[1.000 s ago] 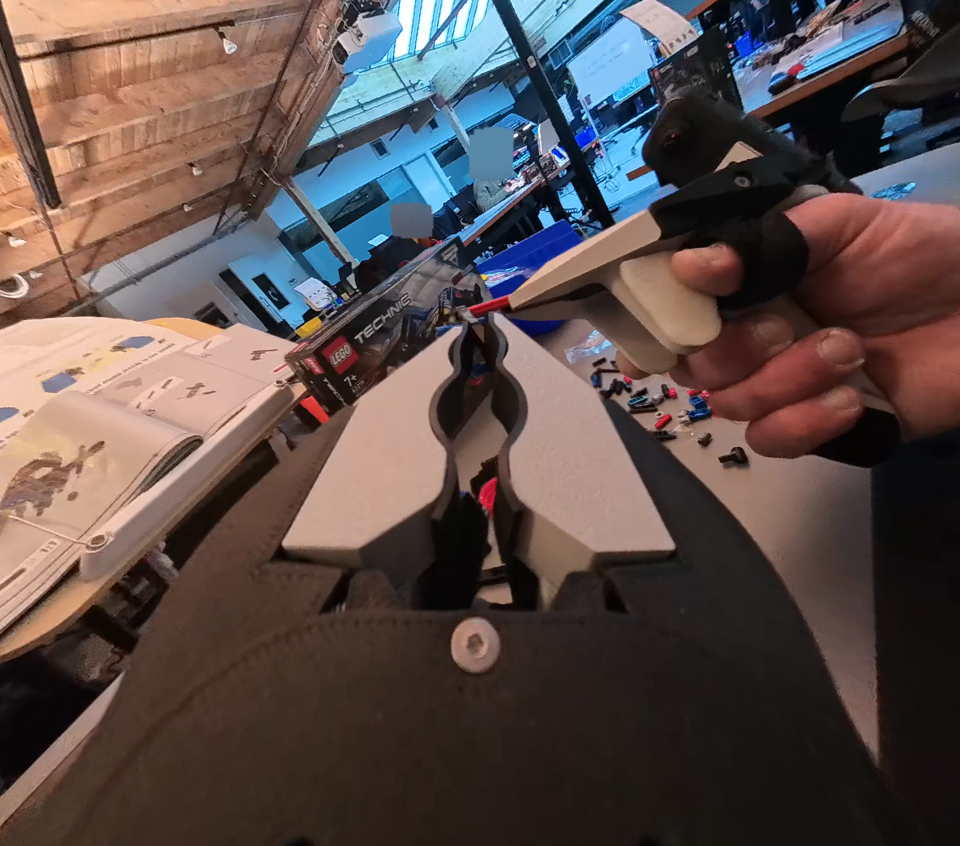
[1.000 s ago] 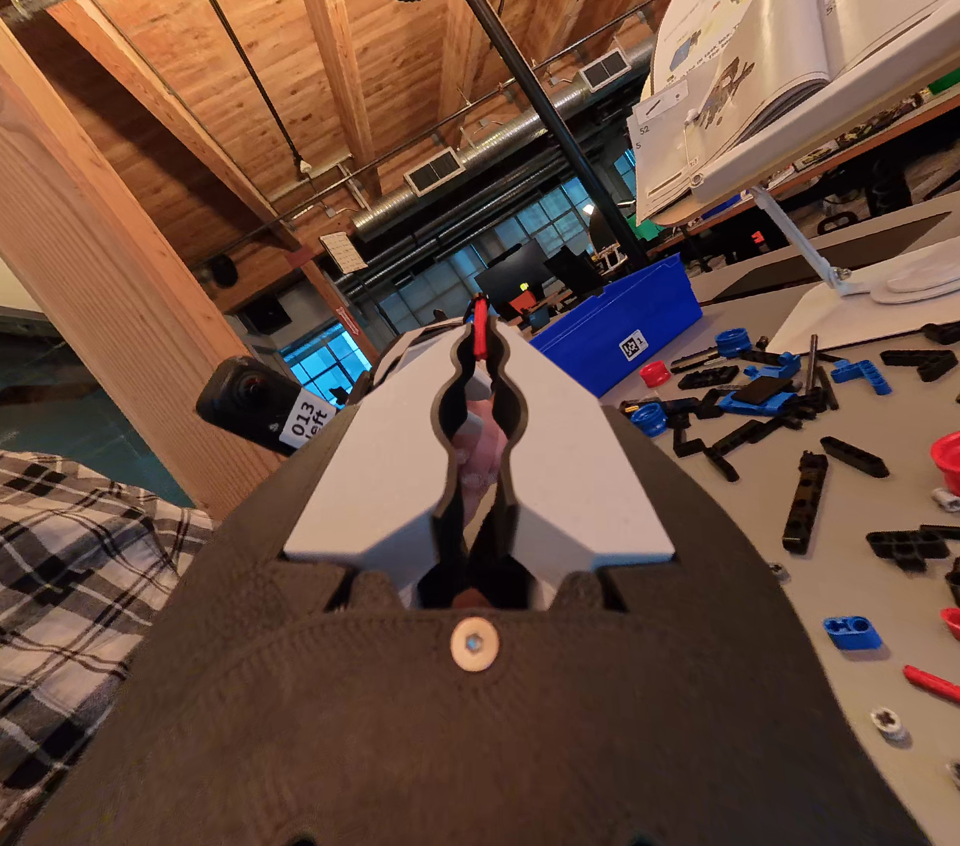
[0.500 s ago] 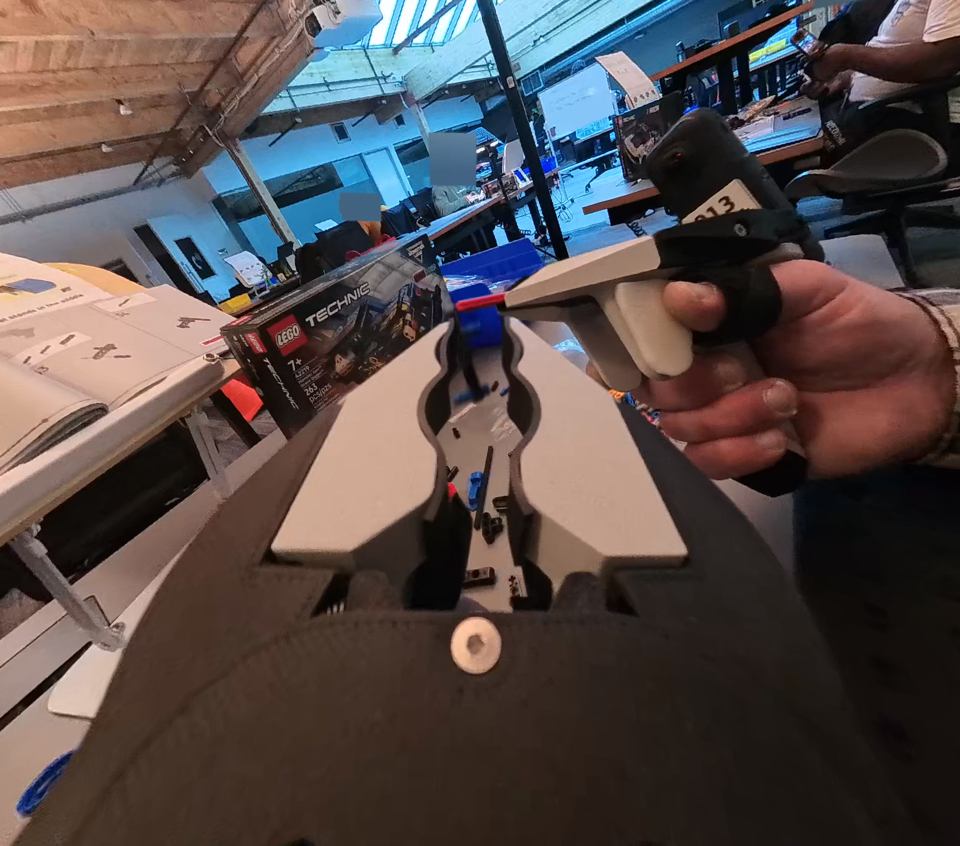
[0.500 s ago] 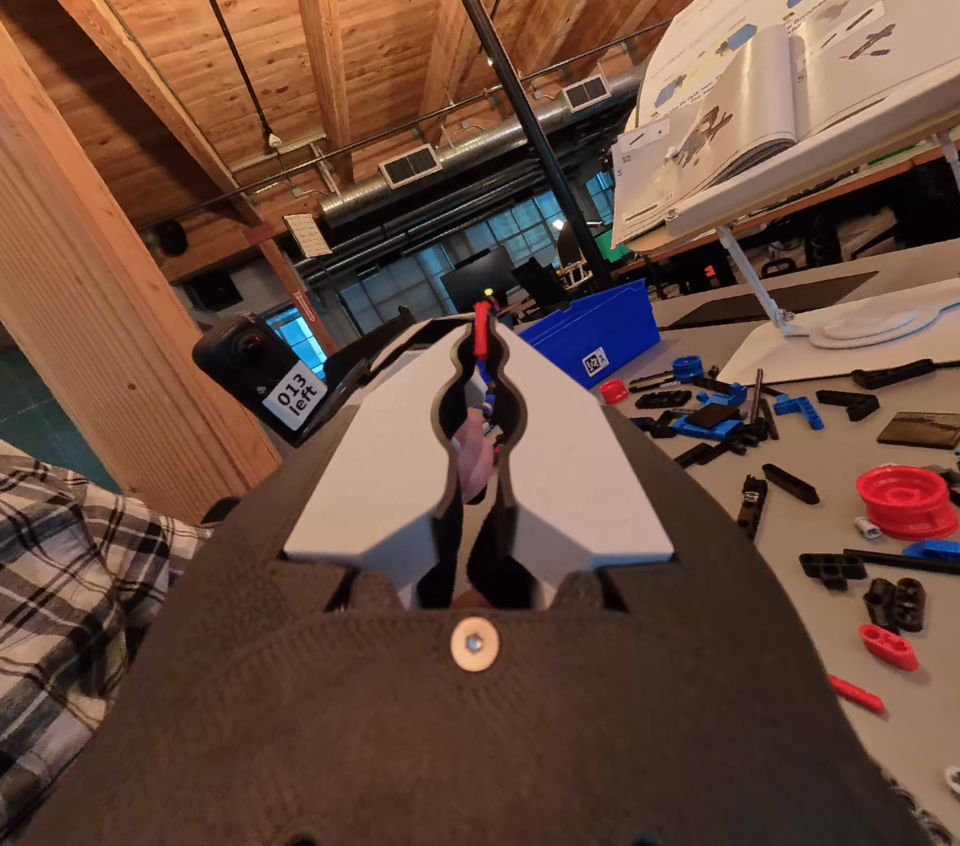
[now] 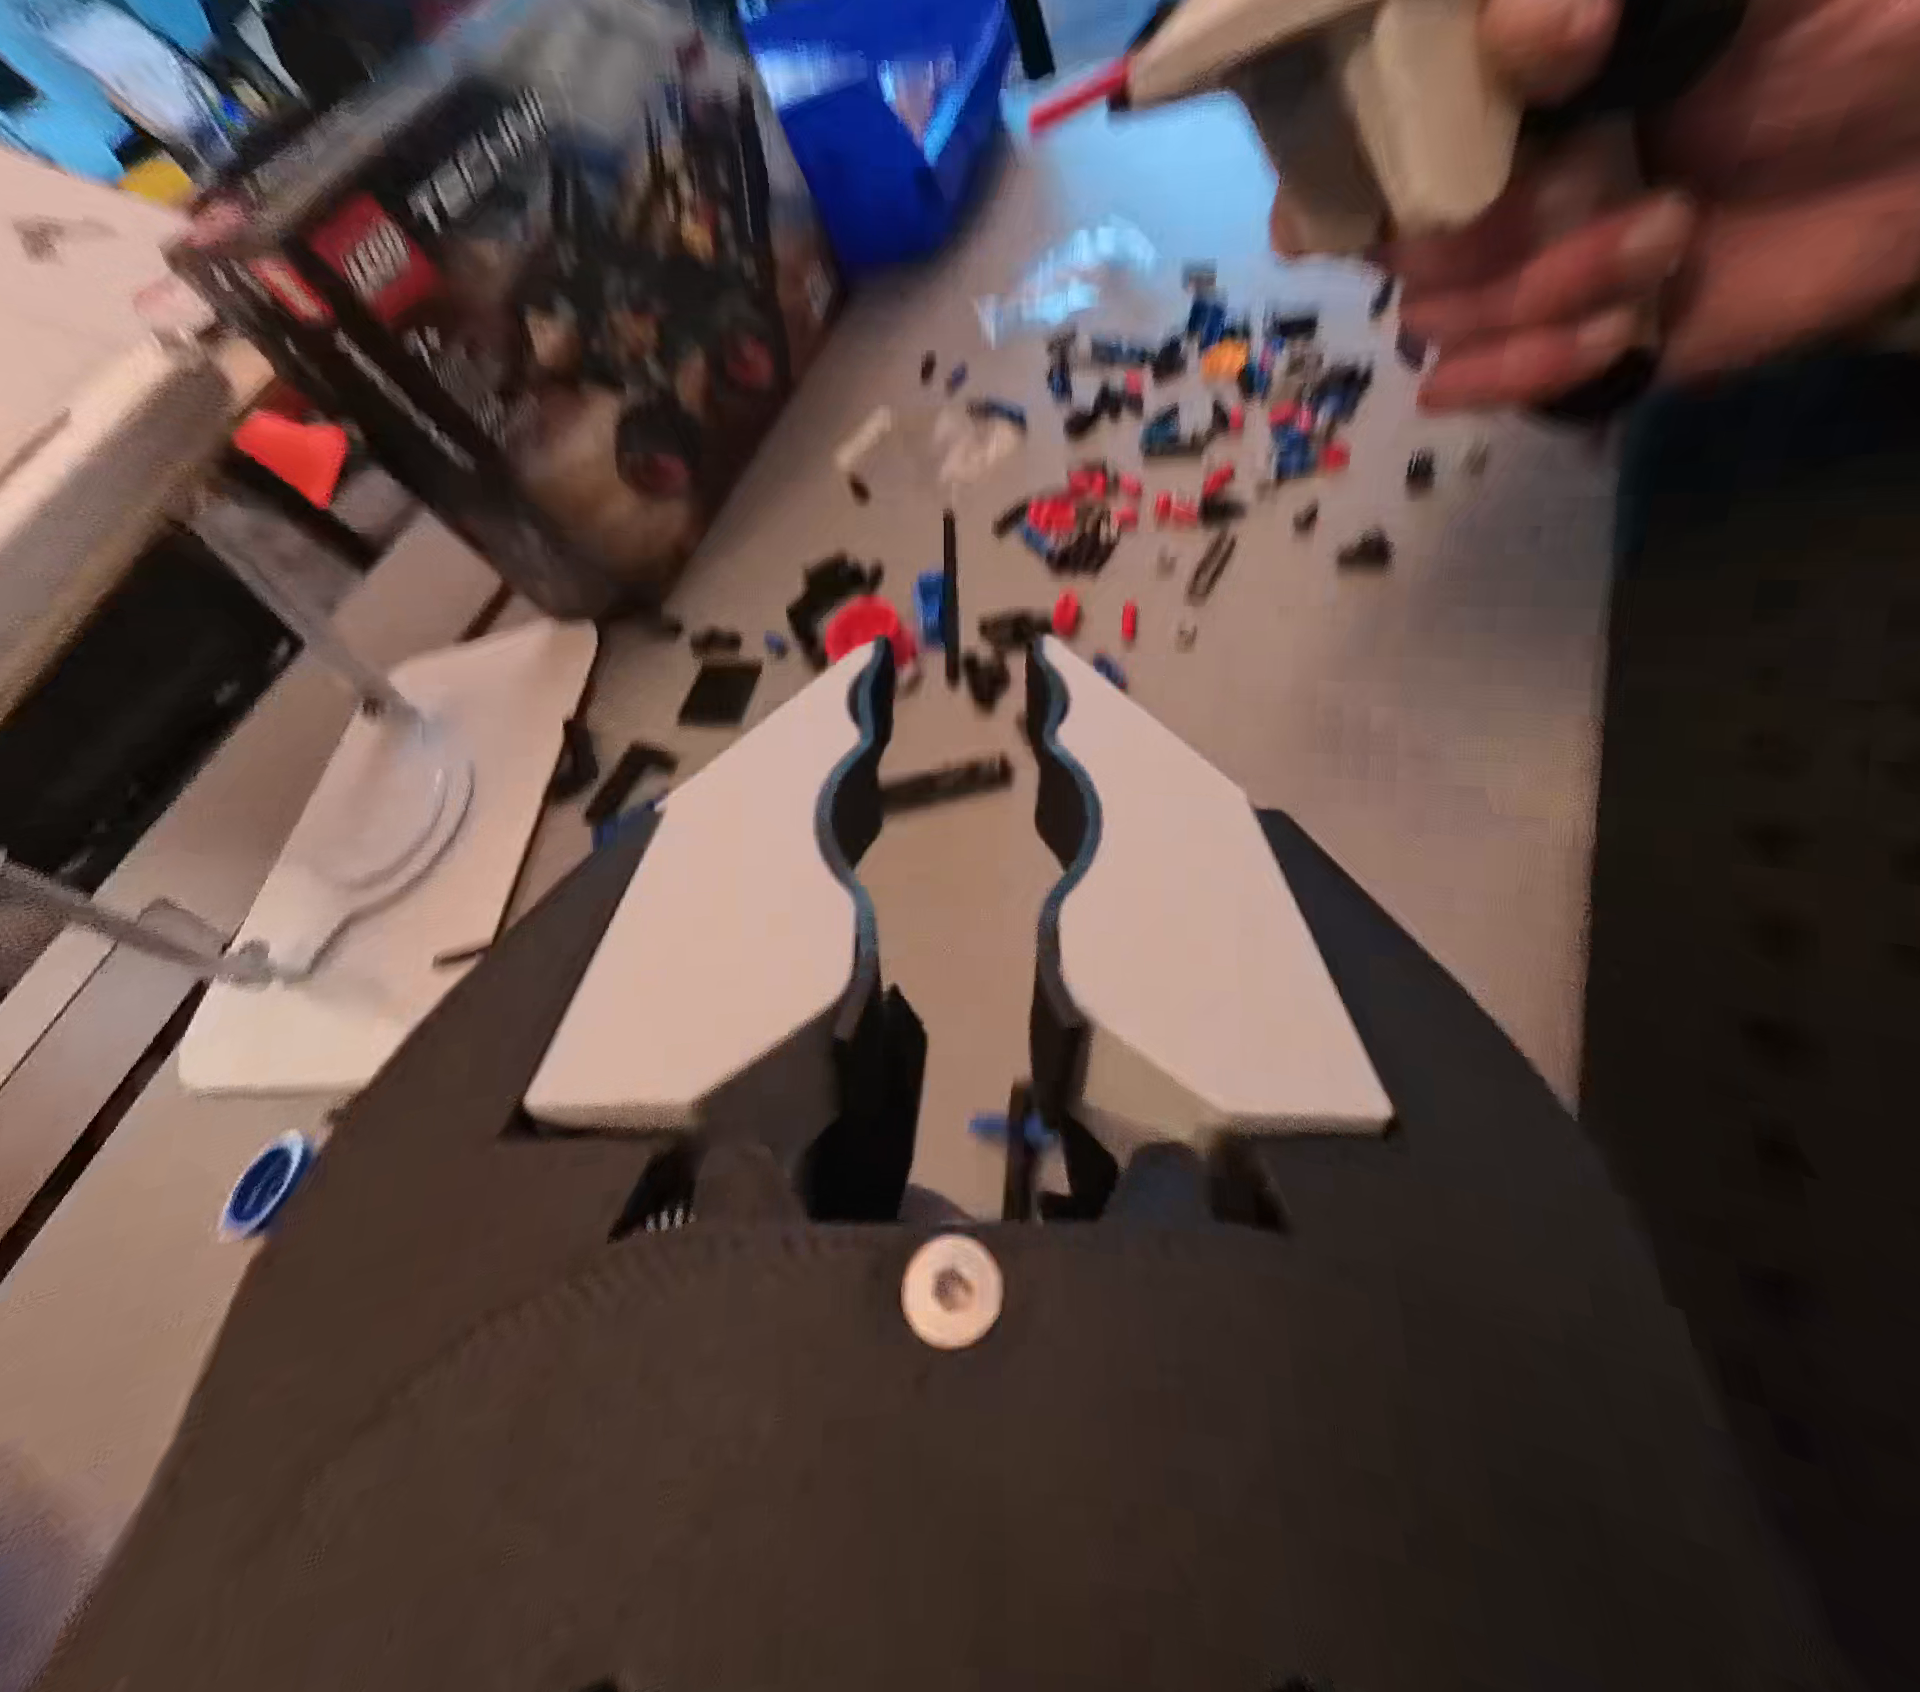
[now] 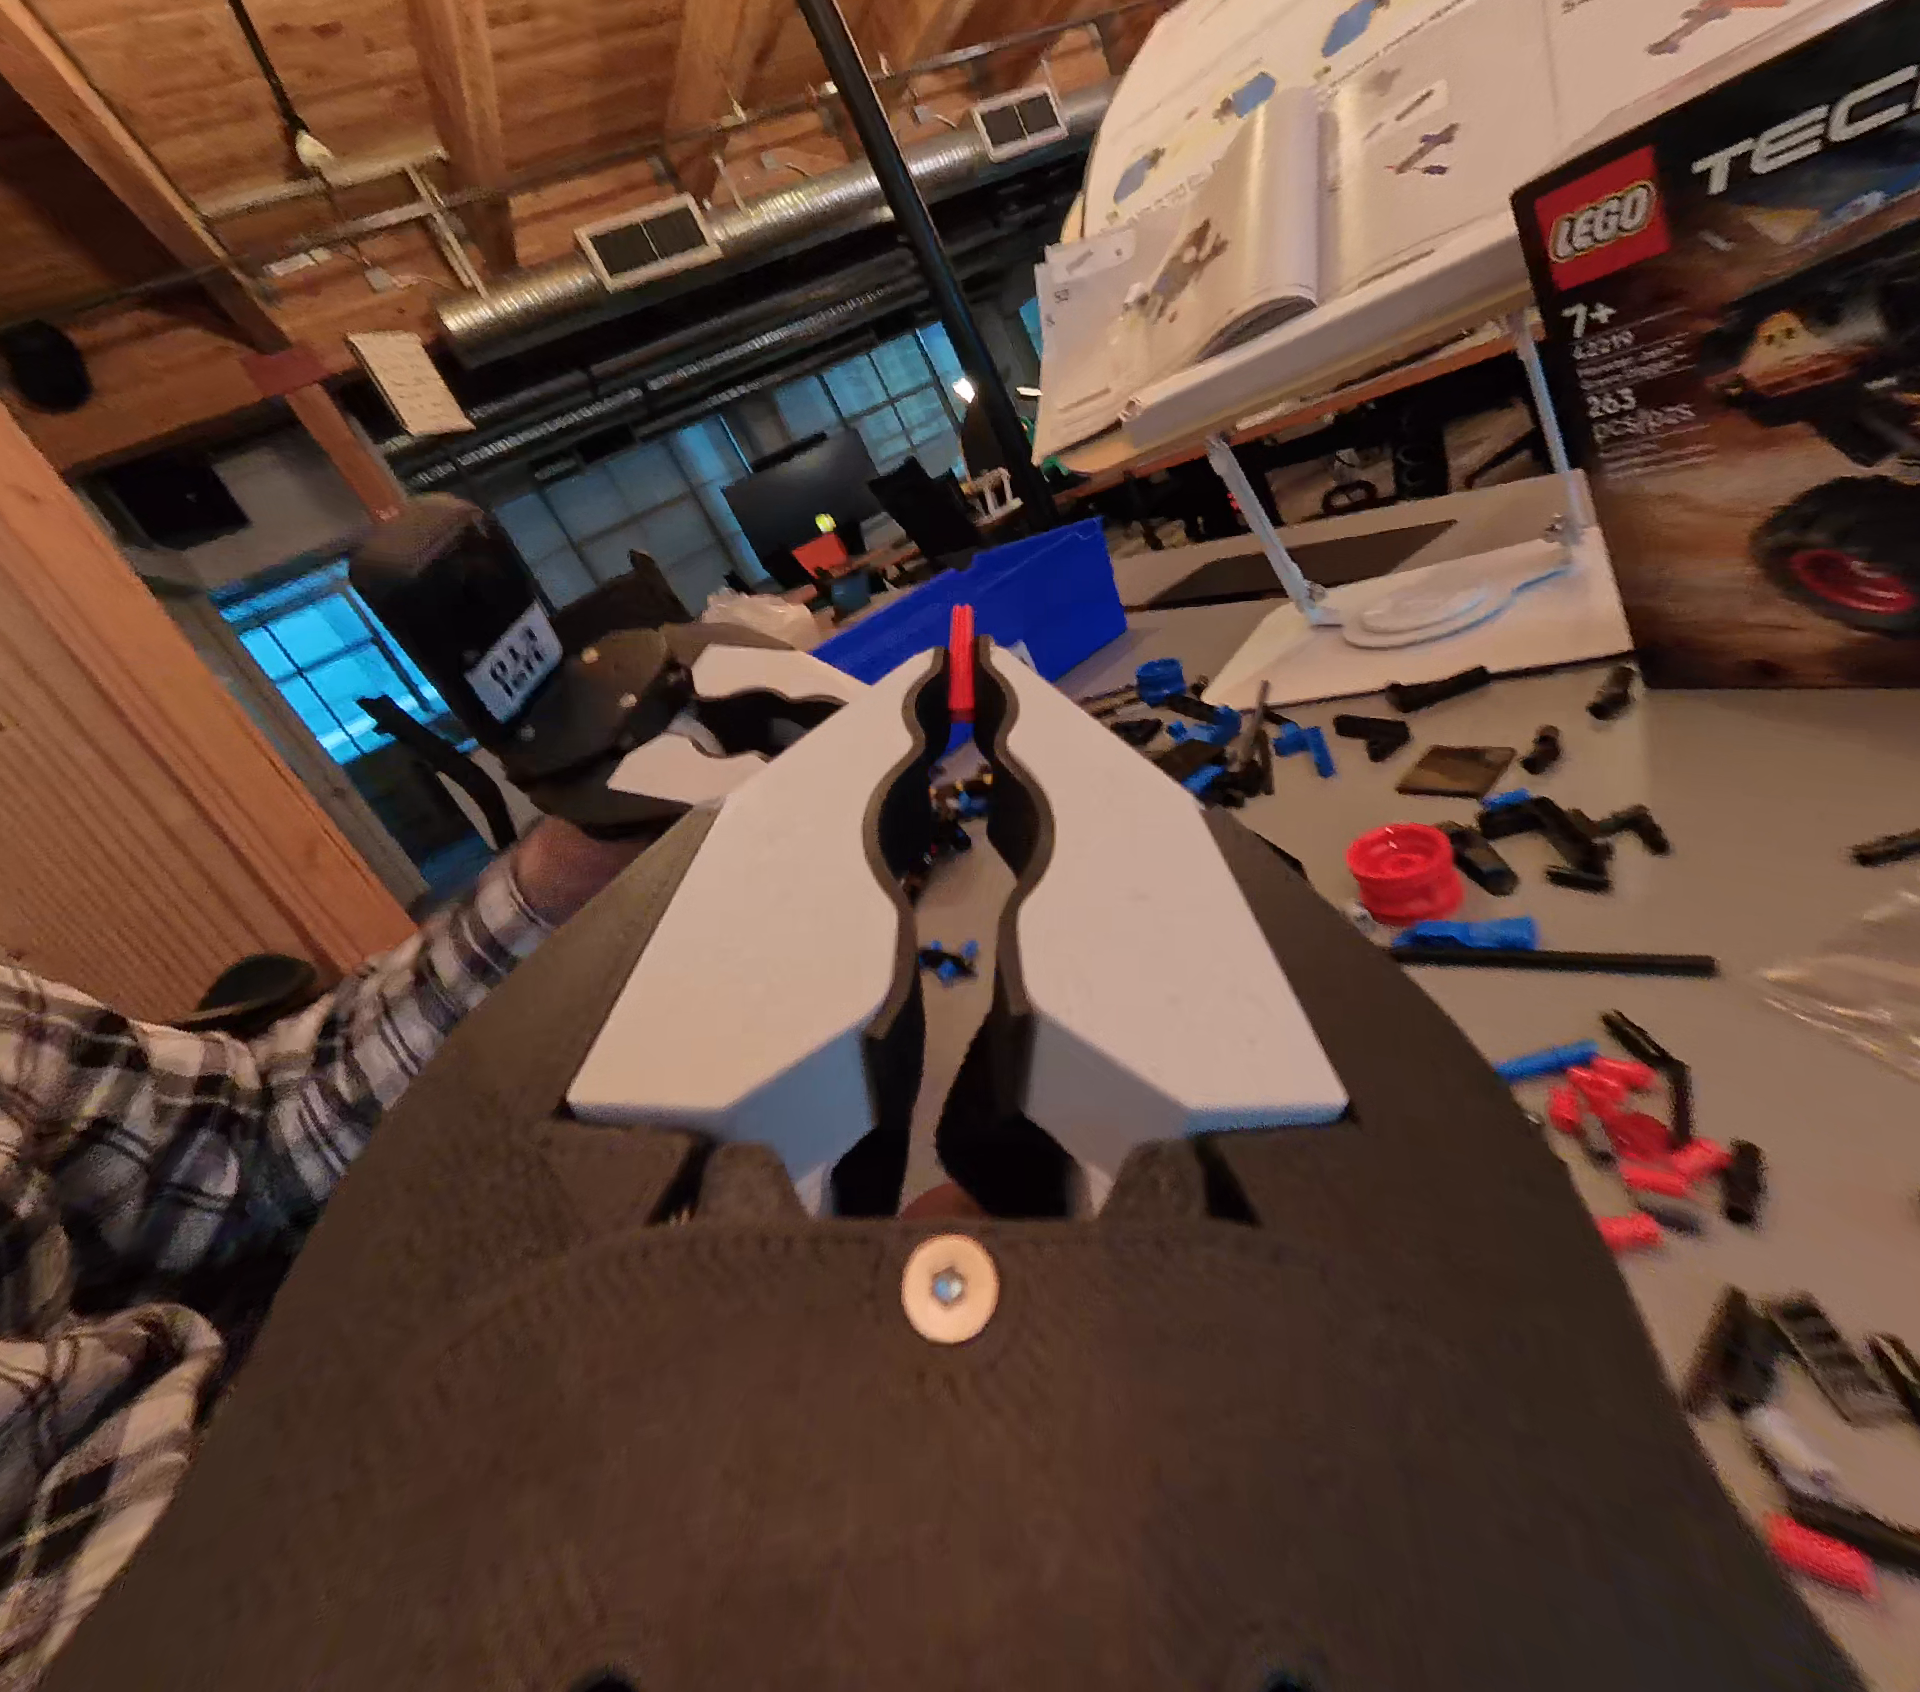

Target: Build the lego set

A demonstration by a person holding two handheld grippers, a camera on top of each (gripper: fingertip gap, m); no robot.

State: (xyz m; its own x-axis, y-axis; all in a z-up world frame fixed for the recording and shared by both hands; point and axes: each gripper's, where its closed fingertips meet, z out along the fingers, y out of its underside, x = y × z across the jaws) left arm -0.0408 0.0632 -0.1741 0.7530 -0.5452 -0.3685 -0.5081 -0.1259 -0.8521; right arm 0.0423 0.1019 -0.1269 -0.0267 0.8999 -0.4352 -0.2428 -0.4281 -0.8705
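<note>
Lego axle [image 6: 961, 674], slim red rod, right tool [image 6: 962, 655] pinching

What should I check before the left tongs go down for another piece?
1. Left tongs open and empty: ok.
2. Right tongs shut on the red axle: ok.
3. Right tongs clear of the left tongs' path: ok, they are up and to the right.
4. Loose pieces ahead on the table: ok.
5. Target piece identified: cannot tell, left wrist view is blurred.
6. Instruction booklet open on its stand: ok.
</note>
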